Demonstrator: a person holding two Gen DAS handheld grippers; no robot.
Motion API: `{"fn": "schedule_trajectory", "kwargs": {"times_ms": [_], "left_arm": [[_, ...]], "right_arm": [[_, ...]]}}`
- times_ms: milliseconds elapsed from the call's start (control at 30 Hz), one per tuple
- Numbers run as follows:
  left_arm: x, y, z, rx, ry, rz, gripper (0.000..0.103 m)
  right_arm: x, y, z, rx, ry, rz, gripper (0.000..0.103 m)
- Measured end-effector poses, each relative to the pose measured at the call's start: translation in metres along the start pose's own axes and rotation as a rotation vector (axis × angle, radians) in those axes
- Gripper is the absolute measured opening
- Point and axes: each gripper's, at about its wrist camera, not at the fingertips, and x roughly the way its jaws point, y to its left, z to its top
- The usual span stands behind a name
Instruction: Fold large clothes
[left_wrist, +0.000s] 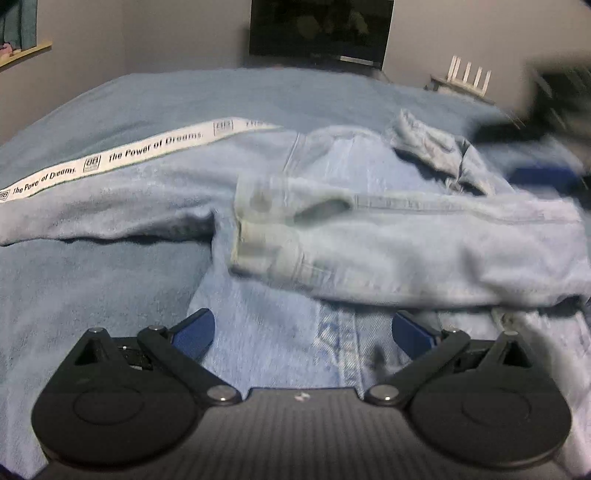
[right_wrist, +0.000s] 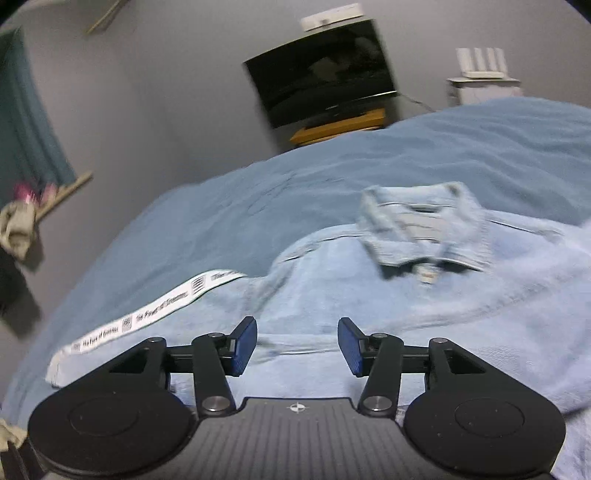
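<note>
Two grippers sit at the bottom of your views, both with nothing between their blue pads. Your left gripper (left_wrist: 303, 338) stands wide apart, its fingers (left_wrist: 194, 334) low over the hem of the denim jacket (left_wrist: 332, 240) without pinching it; whether the pads brush the cloth you cannot tell. Your right gripper (right_wrist: 297, 345) is parted about halfway, its fingers (right_wrist: 243, 345) hovering over the jacket's pale fabric, holding nothing.

Beyond the left gripper, one sleeve (left_wrist: 406, 240) lies folded across the body, its cuff pointing toward the left of the frame, its length running left to right. The other sleeve, with a white printed band (left_wrist: 122, 155), stretches out toward the left edge. The collar (right_wrist: 424, 229) lies further off, right of centre in the right view, so the jacket's long axis runs from you toward the far wall.

The blue bedcover (left_wrist: 92, 288) leaves open room left of and beyond the jacket. Farthest stand a dark television (right_wrist: 325, 70) and a white router (right_wrist: 480, 62).
</note>
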Motion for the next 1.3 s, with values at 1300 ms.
{"fn": "schedule_trajectory", "kwargs": {"times_ms": [1300], "left_arm": [[0.039,-0.033,0.016,0.265,-0.059,-0.094,0.085]], "right_arm": [[-0.041,-0.245,-0.017,-0.225,0.03,-0.474,0.052]]}}
